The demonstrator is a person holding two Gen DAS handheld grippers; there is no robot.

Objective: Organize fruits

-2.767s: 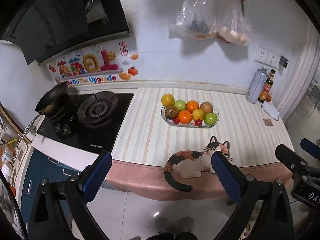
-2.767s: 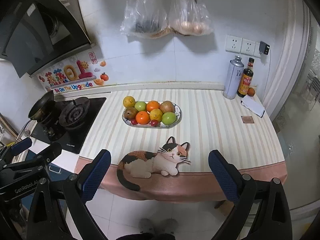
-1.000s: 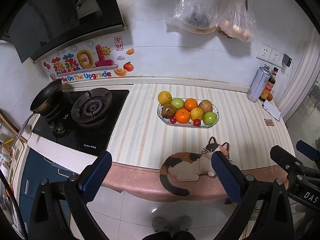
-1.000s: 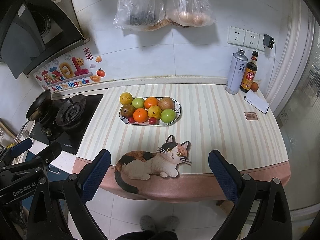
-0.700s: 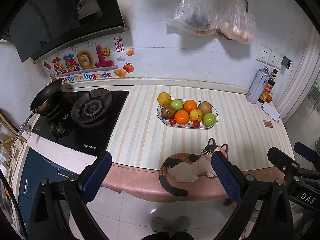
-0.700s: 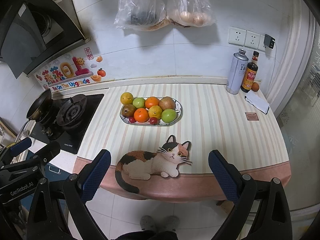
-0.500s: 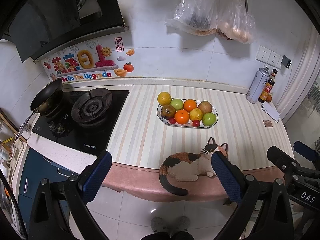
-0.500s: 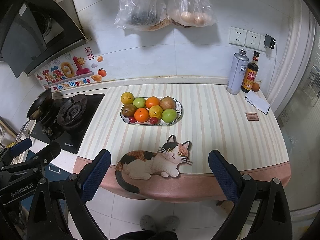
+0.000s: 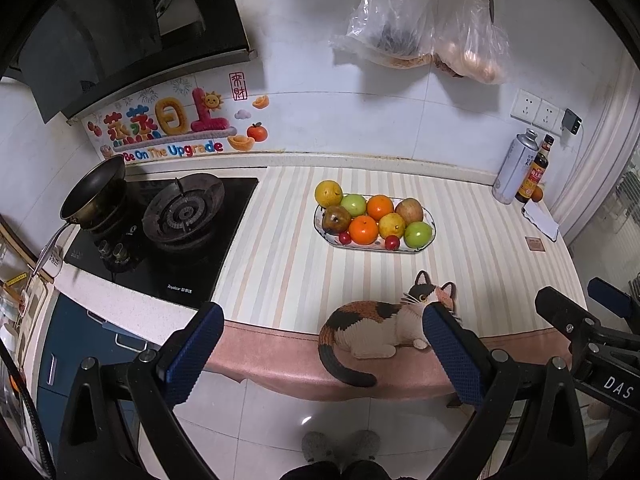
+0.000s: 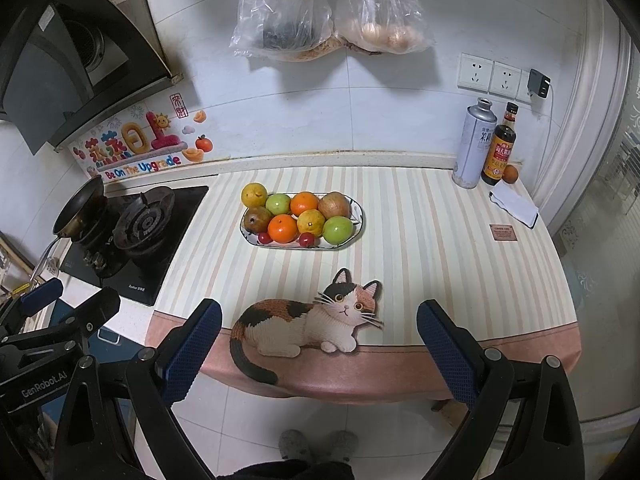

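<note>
Both the left tongs (image 9: 318, 344) and the right tongs (image 10: 318, 344) gape wide and hold nothing, short of the counter (image 10: 440, 248). Past the cat-shaped mat (image 10: 312, 320), mid-counter, the oval plate (image 10: 357, 216) carries the fruits (image 10: 298, 216) packed together. They look round, firm and smooth, likely to roll; pinch each across its widest middle. The small red ones would bruise easily.

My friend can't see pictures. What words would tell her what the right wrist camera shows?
An oval plate piled with oranges, green apples and other fruit sits on a striped kitchen counter, behind a cat-shaped mat. The open right gripper hangs empty before the counter edge, and a gas stove is on the left.
</note>
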